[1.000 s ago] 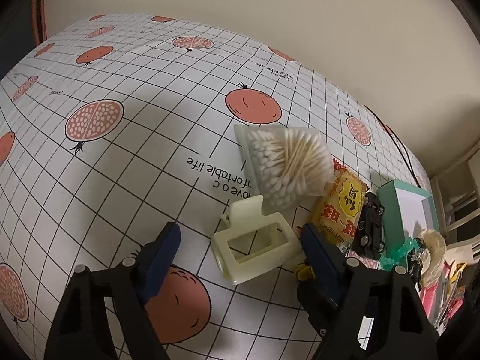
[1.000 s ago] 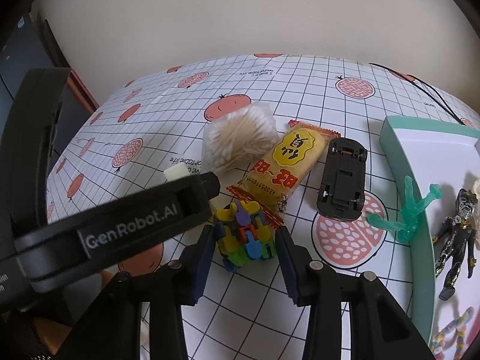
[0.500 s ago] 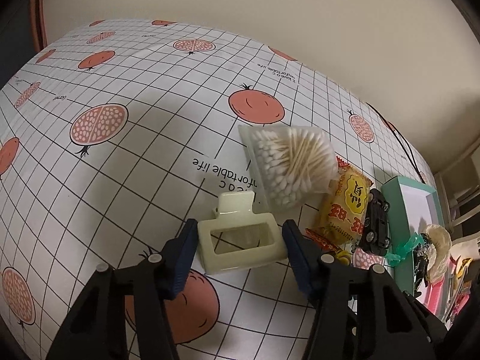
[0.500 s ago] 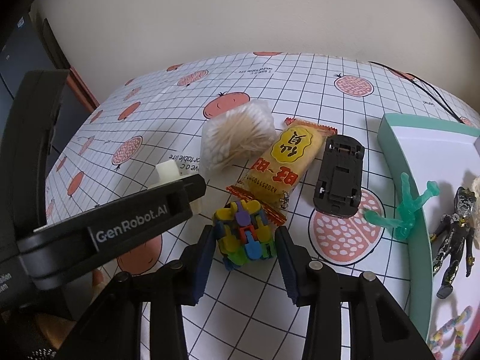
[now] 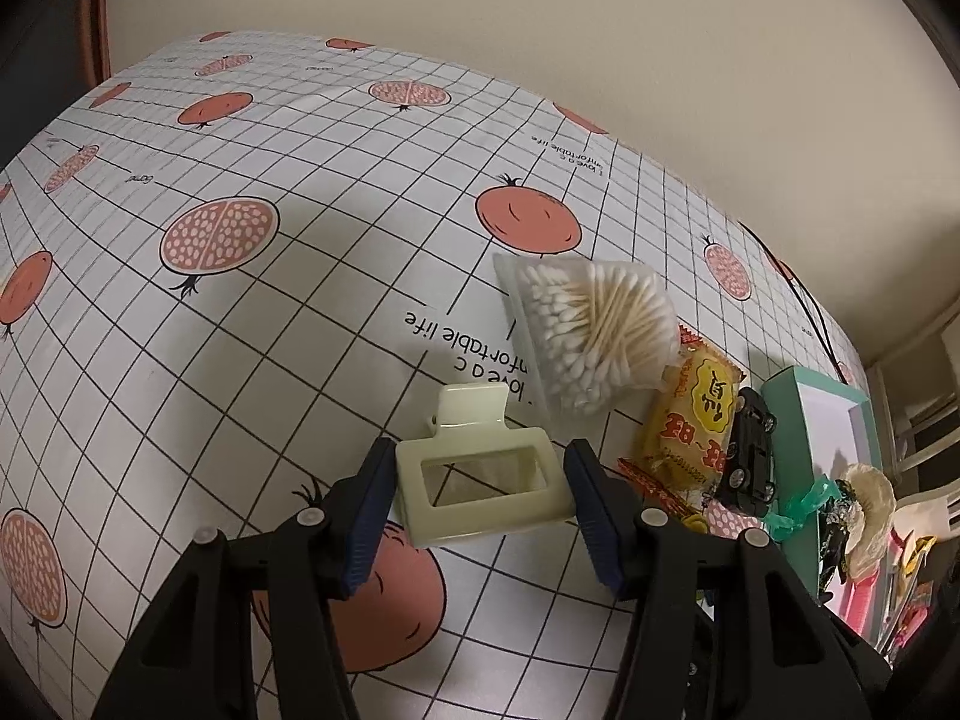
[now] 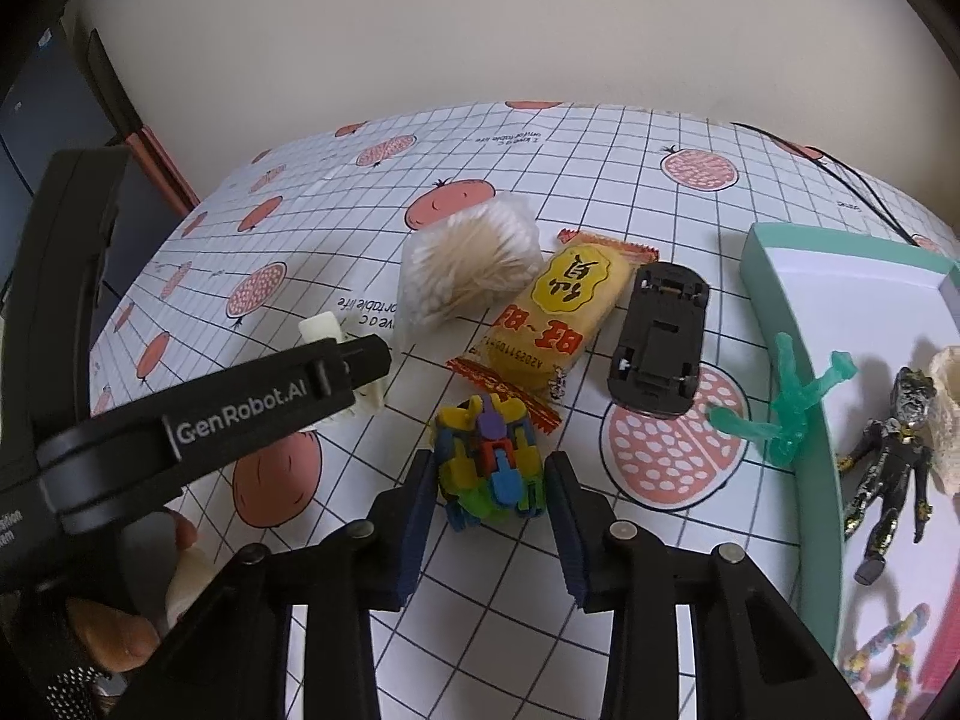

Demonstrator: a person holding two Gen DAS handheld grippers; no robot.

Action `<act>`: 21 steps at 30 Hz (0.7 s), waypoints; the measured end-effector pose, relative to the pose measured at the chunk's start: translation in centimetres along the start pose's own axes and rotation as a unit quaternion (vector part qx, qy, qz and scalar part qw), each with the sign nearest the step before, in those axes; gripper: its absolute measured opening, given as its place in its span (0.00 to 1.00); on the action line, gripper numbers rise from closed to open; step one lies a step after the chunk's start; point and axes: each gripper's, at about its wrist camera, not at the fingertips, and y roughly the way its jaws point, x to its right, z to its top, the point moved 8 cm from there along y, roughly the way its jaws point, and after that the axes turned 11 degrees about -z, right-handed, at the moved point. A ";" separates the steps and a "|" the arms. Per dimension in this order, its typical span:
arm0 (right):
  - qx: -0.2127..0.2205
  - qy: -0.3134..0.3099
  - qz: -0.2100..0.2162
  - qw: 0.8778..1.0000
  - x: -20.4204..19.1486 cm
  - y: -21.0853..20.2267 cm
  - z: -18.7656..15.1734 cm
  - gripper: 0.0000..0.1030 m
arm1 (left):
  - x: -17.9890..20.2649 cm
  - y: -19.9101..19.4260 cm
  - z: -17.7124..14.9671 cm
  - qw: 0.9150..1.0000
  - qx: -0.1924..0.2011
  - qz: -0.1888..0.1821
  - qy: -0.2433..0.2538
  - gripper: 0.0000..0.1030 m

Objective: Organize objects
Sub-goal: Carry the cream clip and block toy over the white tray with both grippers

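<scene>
Since a second ago the left tool (image 5: 480, 486) has closed in around the cream hair clip (image 5: 480, 480), its blue pads now touching the clip's two sides on the tabletop (image 5: 270, 360). Right tool (image 6: 489, 498) brackets the multicoloured block toy (image 6: 489, 462), pads just beside it, contact unclear. Beyond lie cotton swabs (image 5: 591, 330).

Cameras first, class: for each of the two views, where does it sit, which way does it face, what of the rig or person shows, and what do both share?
Left wrist: sits on the left gripper, facing forward over the table at the hair clip between its jaws.
Right wrist: sits on the right gripper, facing the toy between its jaws; the left gripper's body and a hand show at left.
Shared: hair clip, cotton swabs, snack, car, tray.
</scene>
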 end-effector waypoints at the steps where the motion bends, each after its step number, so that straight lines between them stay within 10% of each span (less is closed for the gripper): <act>1: 0.003 0.002 0.001 1.000 0.2 -0.3 0.0 0.38 | 0.1 -0.2 0.0 1.000 0.004 -0.001 0.000 0.57; 21: 0.048 0.027 -0.002 0.998 4.1 -6.0 0.0 0.37 | 7.7 -4.3 -0.3 0.997 0.051 -0.051 0.041 0.57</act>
